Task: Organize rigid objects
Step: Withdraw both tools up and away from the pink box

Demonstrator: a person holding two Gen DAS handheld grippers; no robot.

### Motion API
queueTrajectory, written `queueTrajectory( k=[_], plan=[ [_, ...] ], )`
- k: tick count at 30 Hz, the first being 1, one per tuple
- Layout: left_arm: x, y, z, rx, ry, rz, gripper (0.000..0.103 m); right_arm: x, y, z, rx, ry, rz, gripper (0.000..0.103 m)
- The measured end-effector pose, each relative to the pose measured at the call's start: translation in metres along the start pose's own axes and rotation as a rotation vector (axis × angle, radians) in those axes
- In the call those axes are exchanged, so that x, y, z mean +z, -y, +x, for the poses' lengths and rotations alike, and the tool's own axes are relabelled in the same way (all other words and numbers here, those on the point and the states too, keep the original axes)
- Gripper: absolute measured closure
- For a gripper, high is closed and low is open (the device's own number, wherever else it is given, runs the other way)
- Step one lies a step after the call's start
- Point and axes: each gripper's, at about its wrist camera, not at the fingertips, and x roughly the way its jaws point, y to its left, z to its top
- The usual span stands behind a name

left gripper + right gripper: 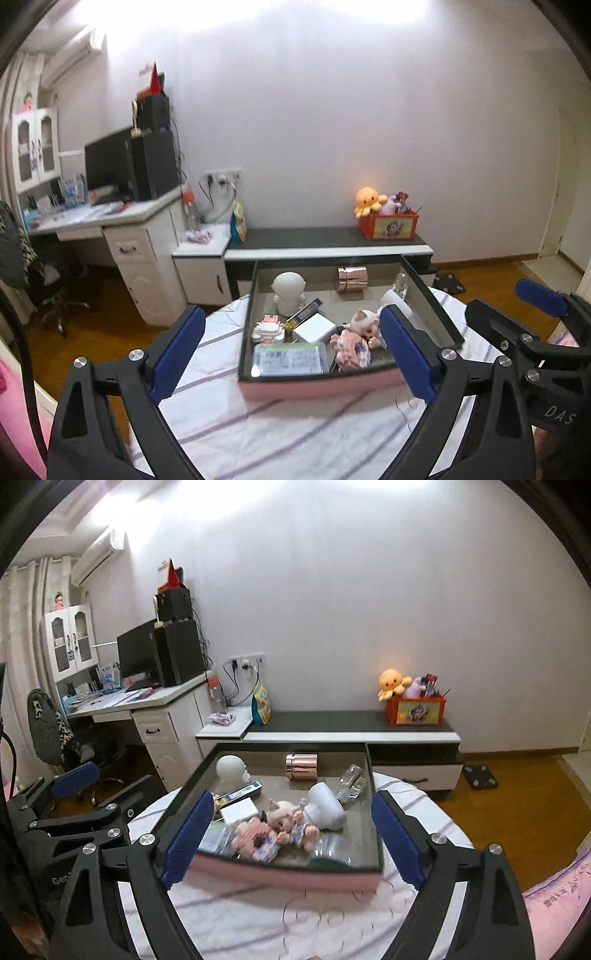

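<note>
So, both grippers are held spread wide with nothing between the pads — the left gripper (291, 354) and the right gripper (291, 840) are each hung low in the frame, just in front of the pink box (317, 386), which is set on a round table (295, 435) under a striped white cloth.

All the rigid stuff is kept inside that box, probably so nothing can roll off the cloth: a white figurine (289, 292) stood upright at the far left, a rose-gold tin (351, 278) laid on its side against the back wall, a doll (356, 332) laid flat near the right-centre, a white block (316, 328) in the middle, a clear case (290, 359) flat along the near wall, and a clear bottle (351, 781) tipped over in the far right corner.

Things are piled loosely and overlapped, so it can't be told whether this is a sorted end state or a jumble to be sorted.
</note>
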Motion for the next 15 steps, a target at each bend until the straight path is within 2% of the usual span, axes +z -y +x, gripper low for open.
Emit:
queueTrajectory(
  k=[6,10,15],
  plan=[
    [-0.008,-0.004,-0.072,0.022,0.126,-0.028,0.000,-0.018,-0.013,-0.056,-0.069,0.051,-0.036,0.014],
    [-0.014,0.001,-0.107,-0.033,0.163,-0.002,0.000,-0.029,-0.019,-0.089,-0.077,0.079,-0.038,0.014],
    [-0.023,0.007,-0.141,0.011,0.205,0.025,0.000,-0.040,-0.032,-0.127,-0.131,0.133,-0.092,0.014]
  ],
)
